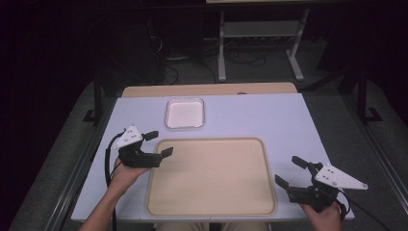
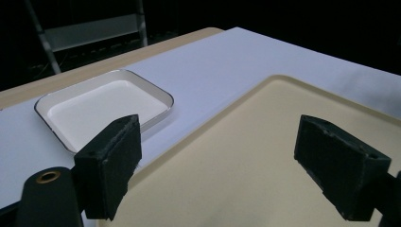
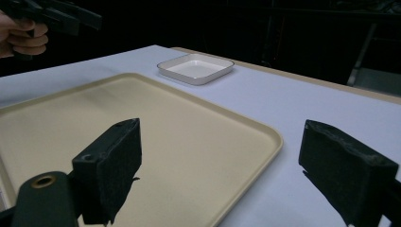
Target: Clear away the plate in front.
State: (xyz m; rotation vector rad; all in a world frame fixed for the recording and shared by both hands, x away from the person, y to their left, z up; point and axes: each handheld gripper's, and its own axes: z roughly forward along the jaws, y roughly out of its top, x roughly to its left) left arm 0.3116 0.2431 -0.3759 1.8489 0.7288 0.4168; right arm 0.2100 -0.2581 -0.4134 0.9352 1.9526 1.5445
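Note:
A large beige tray [image 1: 211,192] lies empty on the near half of the white table [image 1: 269,118]. Behind it sits a small white square dish [image 1: 185,113], also empty. My left gripper [image 1: 159,143] hovers open at the tray's far left corner, jaws pointing right. Near the front right, beside the tray's right rim, my right gripper [image 1: 290,172] is open with its jaws pointing left. The left gripper view has its gripper [image 2: 222,158] open over the tray [image 2: 283,94] with the dish [image 2: 104,106] just beyond. The right gripper [image 3: 222,161] spreads wide over the tray's [image 3: 142,109] corner, with the dish [image 3: 196,67] far off.
A wooden strip [image 1: 207,89] runs along the table's far edge. Behind it, on the dark floor, stand a metal rack [image 1: 260,43] and some cables. The other hand with its gripper [image 3: 56,16] appears at the top left of the right gripper view.

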